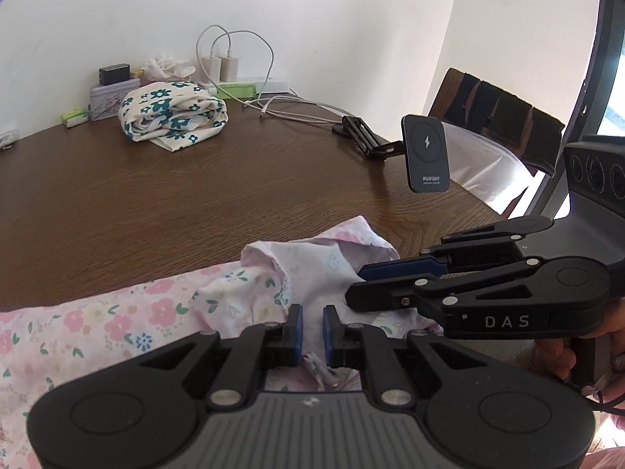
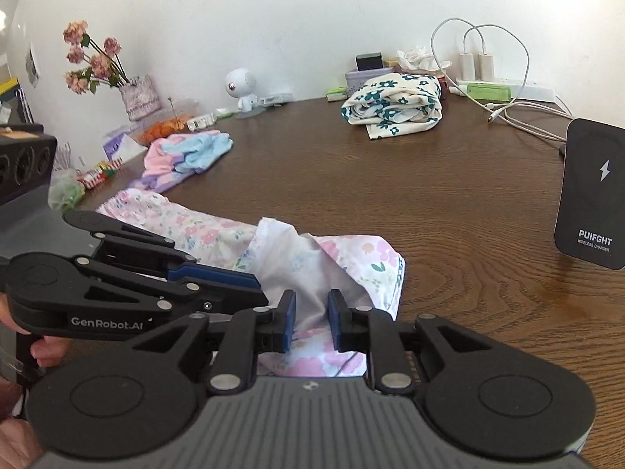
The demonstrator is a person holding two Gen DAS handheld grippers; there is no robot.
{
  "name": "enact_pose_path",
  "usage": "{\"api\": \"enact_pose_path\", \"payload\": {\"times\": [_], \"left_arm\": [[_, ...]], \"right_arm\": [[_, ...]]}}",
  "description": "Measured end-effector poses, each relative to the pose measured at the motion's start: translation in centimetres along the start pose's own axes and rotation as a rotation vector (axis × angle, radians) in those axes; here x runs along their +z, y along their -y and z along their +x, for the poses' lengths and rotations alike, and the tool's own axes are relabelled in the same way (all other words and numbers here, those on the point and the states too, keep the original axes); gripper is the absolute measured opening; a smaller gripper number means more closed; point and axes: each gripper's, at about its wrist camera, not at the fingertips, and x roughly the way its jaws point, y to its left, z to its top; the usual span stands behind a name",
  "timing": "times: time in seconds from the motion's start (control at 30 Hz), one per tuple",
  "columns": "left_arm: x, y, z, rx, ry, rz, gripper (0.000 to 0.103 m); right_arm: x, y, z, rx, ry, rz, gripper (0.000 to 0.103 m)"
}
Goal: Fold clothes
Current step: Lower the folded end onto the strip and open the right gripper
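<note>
A pink floral garment (image 1: 117, 324) lies crumpled along the near edge of the brown wooden table (image 1: 195, 203). One corner is bunched up, showing its pale inner side (image 2: 289, 258). My left gripper (image 1: 312, 326) has a fold of this cloth pinched in the narrow gap between its blue pads. My right gripper (image 2: 310, 314) is closed on the raised cloth just beside it. Each gripper shows in the other's view: the right gripper (image 1: 353, 283) reaches in from the right, the left gripper (image 2: 261, 291) from the left. Their tips are almost touching.
A folded cream cloth with teal flowers (image 2: 390, 105) sits at the back by a power strip and cables (image 1: 254, 86). A black wireless charger (image 2: 593, 195) stands at the right. Pink and blue clothes (image 2: 183, 156), a flower vase (image 2: 136, 93) and clutter line the left. A chair (image 1: 496, 117) stands beyond the table.
</note>
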Motion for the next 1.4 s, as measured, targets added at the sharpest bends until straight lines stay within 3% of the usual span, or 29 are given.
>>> {"api": "enact_pose_path", "payload": {"times": [0.1, 0.2, 0.27, 0.3, 0.33, 0.4, 0.67, 0.8, 0.87, 0.93, 1.03, 1.13, 1.23, 1.4], "left_arm": [[1.1, 0.0, -1.9, -0.034, 0.068, -0.015, 0.021], [2.4, 0.2, -1.8, -0.005, 0.09, -0.004, 0.019], [3.1, 0.3, -0.9, 0.009, 0.083, -0.002, 0.018], [3.2, 0.3, -0.3, 0.016, 0.07, 0.001, 0.01], [3.2, 0.4, 0.3, 0.036, 0.058, 0.003, 0.009], [2.9, 0.3, 1.1, 0.072, 0.037, 0.007, 0.009], [1.1, -1.3, 1.3, 0.092, 0.023, -0.02, 0.008], [0.7, -1.7, 0.8, 0.082, 0.035, -0.035, 0.009], [0.8, -1.7, 0.2, 0.072, 0.048, -0.047, 0.014], [0.9, -1.5, -1.1, 0.056, 0.091, -0.053, 0.024], [1.0, -0.7, -2.9, 0.031, 0.132, -0.034, 0.024], [0.8, 0.6, -3.5, 0.012, 0.113, 0.018, 0.023], [-0.1, 1.6, -2.6, 0.041, 0.046, 0.07, 0.013], [-2.0, 0.3, -1.5, 0.066, -0.003, 0.008, 0.01]], "right_arm": [[0.7, 0.4, -2.6, 0.031, 0.095, 0.032, 0.027], [2.0, 1.2, -3.5, -0.006, 0.145, 0.038, 0.029], [2.8, 1.7, -2.3, -0.052, 0.127, 0.025, 0.029], [3.1, 1.8, -1.6, -0.07, 0.114, 0.019, 0.029], [3.2, 1.9, -0.7, -0.083, 0.096, 0.013, 0.029], [2.9, 1.8, 0.7, -0.087, 0.064, 0.015, 0.029], [1.2, 1.7, 3.2, -0.073, -0.001, 0.011, 0.025], [1.0, 1.4, 3.0, -0.071, 0.009, 0.001, 0.026], [1.0, 1.6, 2.7, -0.055, 0.019, 0.022, 0.03], [1.1, 1.9, 1.2, -0.042, 0.079, 0.062, 0.031], [1.2, 1.5, -1.7, -0.003, 0.143, 0.072, 0.034], [0.5, -0.2, -3.0, 0.035, 0.101, -0.018, 0.034], [-0.3, -1.7, -2.2, 0.018, 0.029, -0.109, 0.033], [-1.6, -2.2, -0.5, -0.013, -0.044, -0.15, 0.031]]}}
